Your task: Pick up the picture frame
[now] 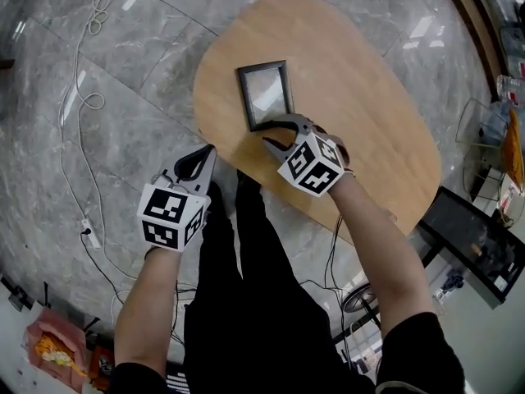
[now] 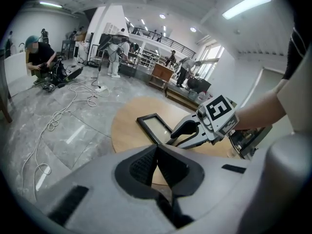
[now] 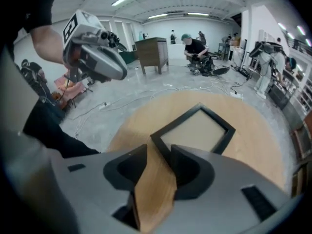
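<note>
A black picture frame (image 1: 266, 94) with a pale pane lies flat on the oval wooden table (image 1: 369, 121). My right gripper (image 1: 267, 135) points steeply down at the frame's near edge, jaws open. In the right gripper view the frame's (image 3: 195, 128) near corner sits just ahead of the gap of the right gripper (image 3: 158, 152), with bare wood between the jaws. My left gripper (image 1: 209, 153) hangs at the table's near left rim, apart from the frame. Its jaws meet at the tips of the left gripper (image 2: 157, 147), with nothing between them. The left gripper view shows the frame (image 2: 155, 126) and the right gripper (image 2: 174, 136).
White cables (image 1: 78, 97) and a power strip (image 1: 89, 232) trail over the grey marble floor to the left. A black flat panel (image 1: 472, 245) stands off the table's right side. The person's dark-trousered legs (image 1: 246, 253) stand at the near rim. People work far off.
</note>
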Action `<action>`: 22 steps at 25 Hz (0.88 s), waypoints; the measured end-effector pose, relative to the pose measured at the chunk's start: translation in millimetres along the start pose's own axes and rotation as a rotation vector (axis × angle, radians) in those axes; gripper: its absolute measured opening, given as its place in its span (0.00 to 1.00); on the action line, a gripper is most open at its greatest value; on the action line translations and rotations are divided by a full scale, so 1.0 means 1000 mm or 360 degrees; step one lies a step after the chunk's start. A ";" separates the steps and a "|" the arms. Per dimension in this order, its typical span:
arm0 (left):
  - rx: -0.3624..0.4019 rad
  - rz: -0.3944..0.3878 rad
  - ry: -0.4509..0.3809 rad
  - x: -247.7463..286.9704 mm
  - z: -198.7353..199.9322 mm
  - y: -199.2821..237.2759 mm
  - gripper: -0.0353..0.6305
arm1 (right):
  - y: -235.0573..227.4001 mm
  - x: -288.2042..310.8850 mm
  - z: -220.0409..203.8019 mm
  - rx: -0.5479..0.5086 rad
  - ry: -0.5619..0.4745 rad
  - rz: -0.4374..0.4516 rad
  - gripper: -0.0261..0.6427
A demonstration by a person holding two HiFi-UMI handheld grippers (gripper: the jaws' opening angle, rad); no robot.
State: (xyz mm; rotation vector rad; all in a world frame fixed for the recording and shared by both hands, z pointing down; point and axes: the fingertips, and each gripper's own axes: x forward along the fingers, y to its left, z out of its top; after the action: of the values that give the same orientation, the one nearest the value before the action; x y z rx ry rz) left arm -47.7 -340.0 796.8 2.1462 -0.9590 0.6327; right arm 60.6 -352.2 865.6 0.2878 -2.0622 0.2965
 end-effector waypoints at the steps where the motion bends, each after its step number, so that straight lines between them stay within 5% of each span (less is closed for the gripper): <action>1: -0.0004 0.0013 -0.0004 -0.003 0.001 0.003 0.07 | -0.001 0.004 -0.003 -0.0058 0.0046 0.0005 0.28; 17: -0.0046 0.0019 -0.0067 -0.010 0.009 0.005 0.07 | -0.007 0.026 -0.029 -0.0719 0.0561 0.0033 0.18; 22: -0.0091 0.0011 -0.0104 -0.007 0.009 0.001 0.07 | -0.008 0.026 -0.029 -0.0732 0.0623 0.0009 0.18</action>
State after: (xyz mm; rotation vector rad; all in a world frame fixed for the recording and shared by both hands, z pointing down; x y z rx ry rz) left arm -51.5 -343.8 787.1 2.1250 -1.0080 0.5348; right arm 74.4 -352.5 902.6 -0.0566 -1.6832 -0.1167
